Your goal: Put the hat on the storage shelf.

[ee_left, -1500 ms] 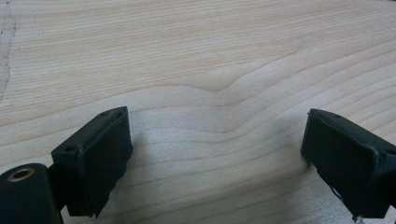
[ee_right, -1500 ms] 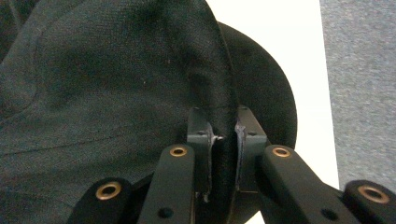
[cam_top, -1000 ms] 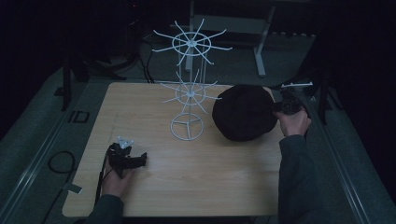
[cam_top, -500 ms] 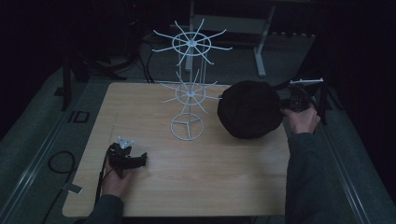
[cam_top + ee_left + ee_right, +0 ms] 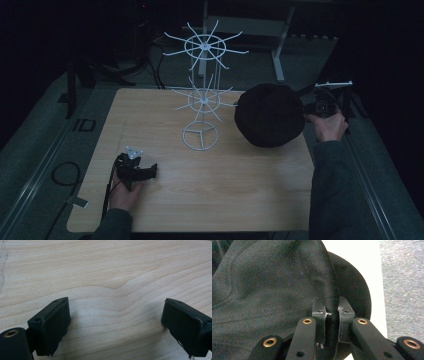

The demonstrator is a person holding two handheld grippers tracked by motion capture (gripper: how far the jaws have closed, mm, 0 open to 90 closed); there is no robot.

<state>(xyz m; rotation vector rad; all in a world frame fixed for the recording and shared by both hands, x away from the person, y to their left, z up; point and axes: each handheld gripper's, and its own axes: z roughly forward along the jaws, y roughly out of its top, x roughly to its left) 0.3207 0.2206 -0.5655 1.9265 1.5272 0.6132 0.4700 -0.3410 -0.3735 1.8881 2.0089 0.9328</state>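
one black hat [image 5: 270, 115] at the wooden table's [image 5: 240, 195] right edge, beside one white two-tier wire rack [image 5: 202, 98]. right gripper view: right gripper [image 5: 332, 310] pinching a fold of hat fabric; the high view blurs this. left gripper [image 5: 116, 325] jaws wide apart, empty, low over bare wood, near left. room beyond too dark.

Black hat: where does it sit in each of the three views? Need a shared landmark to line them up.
High view: black hat right of centre, beside the white wire rack, at the right gripper.
Left gripper view: not in it; open jaws over the wooden table.
Right gripper view: it spreads across the left and centre, a fold pinched between the jaws.
Shared landmark: the light wooden table.
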